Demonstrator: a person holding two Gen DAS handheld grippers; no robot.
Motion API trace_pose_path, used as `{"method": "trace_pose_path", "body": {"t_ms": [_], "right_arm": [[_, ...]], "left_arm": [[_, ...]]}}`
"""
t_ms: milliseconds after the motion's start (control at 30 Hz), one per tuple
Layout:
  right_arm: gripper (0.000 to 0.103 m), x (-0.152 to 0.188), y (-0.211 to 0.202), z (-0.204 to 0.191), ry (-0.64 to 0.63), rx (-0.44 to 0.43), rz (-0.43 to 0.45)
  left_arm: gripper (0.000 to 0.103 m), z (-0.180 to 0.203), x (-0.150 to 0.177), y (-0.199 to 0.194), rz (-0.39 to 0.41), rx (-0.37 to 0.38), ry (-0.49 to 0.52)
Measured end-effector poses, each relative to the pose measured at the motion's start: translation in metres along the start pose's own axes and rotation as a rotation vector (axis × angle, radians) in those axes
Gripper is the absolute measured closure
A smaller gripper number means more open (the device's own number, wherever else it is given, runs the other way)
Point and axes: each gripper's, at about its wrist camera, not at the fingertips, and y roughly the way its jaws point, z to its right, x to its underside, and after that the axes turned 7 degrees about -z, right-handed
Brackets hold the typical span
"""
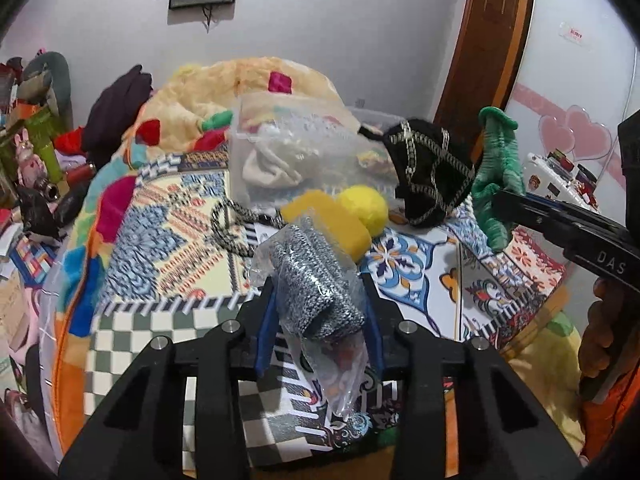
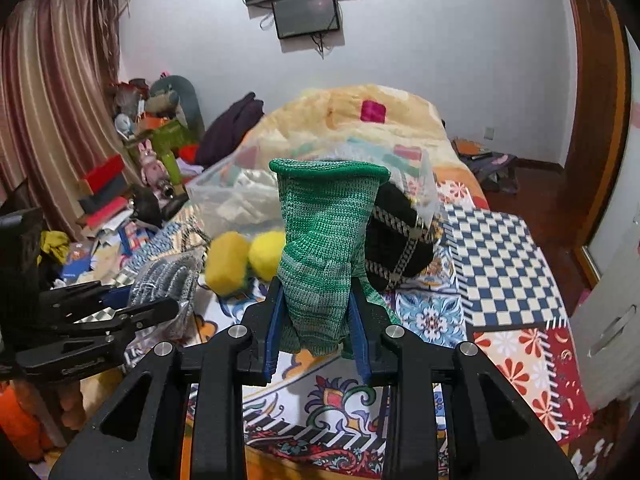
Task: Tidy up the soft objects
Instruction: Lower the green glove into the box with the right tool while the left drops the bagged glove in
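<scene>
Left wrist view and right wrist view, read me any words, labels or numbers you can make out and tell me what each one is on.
"DAS": white letters on the black arm of the right tongs, cut off at the picture's edge.
White sticker with red print on the door: too blurred to read.
Right wrist view: no readable text.

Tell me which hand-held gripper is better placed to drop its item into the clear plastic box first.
Probably the right hand-held gripper: its green knitted glove looks already lifted, with the clear plastic box just behind. The left hand-held gripper holds the plastic-wrapped grey knitted item lower.
</scene>
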Motion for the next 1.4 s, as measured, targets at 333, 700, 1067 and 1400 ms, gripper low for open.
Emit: {"method": "trace_pose_path", "body": {"t_ms": [333,700,1067,1400], "right_arm": [[0.076,-0.027,-0.022,0.000,-0.029,0.021,0.102],[0.076,-0.070,-0.013,-0.006,-0.039,0.008,0.182],[0.076,-0.093,0.023,-0.011,-0.020,-0.054,0.149],[0.076,-0.096,0.068,-0.024,-0.060,-0.034,0.037]], "left_arm": [[0.066,0.004,-0.040,-0.040,0.157,0.002,0.029],[0.066,0.011,-0.099,-0.043,0.261,-0.029,0.075],[0.066,-0.005,-0.133,0.016,0.177,-0.078,0.036],[0.066,-0.016,-0.132,0.065,0.039,-0.076,0.040]]}}
